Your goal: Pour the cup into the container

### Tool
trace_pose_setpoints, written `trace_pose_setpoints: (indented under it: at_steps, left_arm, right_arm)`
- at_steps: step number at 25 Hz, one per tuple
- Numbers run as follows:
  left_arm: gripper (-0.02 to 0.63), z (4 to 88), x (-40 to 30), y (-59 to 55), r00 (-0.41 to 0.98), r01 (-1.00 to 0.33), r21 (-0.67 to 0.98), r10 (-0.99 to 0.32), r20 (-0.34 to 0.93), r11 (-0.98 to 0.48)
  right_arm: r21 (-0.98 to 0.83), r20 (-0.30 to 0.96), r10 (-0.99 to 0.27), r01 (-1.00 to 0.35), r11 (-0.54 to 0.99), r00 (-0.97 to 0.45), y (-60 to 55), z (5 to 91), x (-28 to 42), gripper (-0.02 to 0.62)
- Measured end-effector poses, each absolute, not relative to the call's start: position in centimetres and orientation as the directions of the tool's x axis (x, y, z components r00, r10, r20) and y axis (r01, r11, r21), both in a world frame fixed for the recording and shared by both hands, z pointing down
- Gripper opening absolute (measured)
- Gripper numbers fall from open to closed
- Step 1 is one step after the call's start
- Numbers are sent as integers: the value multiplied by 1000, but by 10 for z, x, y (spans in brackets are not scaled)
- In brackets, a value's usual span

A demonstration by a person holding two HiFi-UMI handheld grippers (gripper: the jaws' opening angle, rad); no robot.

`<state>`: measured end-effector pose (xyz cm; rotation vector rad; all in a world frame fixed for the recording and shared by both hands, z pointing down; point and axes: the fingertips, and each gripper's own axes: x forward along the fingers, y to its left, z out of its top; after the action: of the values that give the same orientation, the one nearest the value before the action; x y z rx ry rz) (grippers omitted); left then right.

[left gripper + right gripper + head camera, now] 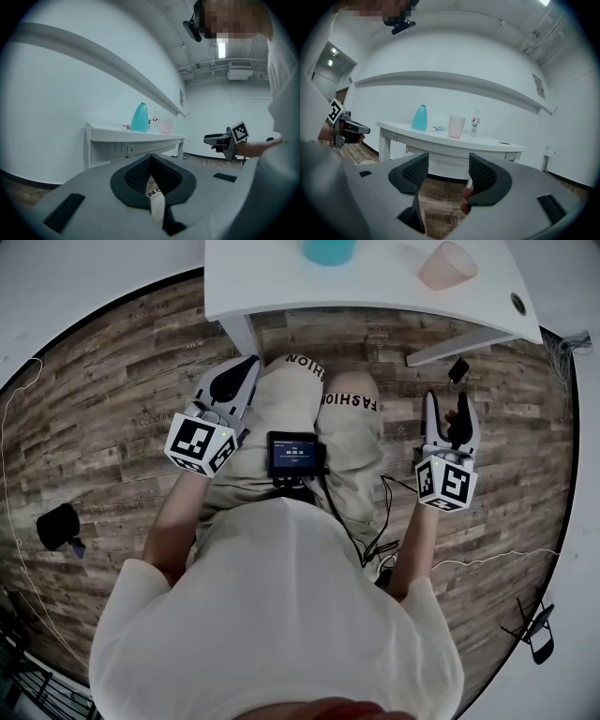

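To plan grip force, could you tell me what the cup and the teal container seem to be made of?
The cup: probably translucent pink plastic, matte; light seems to show through its wall. The container: likely opaque teal plastic, smooth with a soft sheen, though ceramic cannot be ruled out.

— What's the room like?
— Wood-plank floor [112, 381], plain white wall [487, 56] with a long ledge [454, 80] running across it
— Furniture? Light?
— One white table [375, 287] by the wall; a ceiling light [221, 48] glows overhead
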<state>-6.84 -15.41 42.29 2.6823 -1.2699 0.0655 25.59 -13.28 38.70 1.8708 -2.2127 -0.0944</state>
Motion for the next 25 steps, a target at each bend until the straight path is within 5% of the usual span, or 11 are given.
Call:
trace_pose_setpoints:
  at_steps: [25]
  left_arm:
    - [11, 504, -24, -125, 665, -742, 145, -691, 283, -655]
  right_arm:
    - [104, 254, -916, -933, 345, -310, -124, 490, 153, 276]
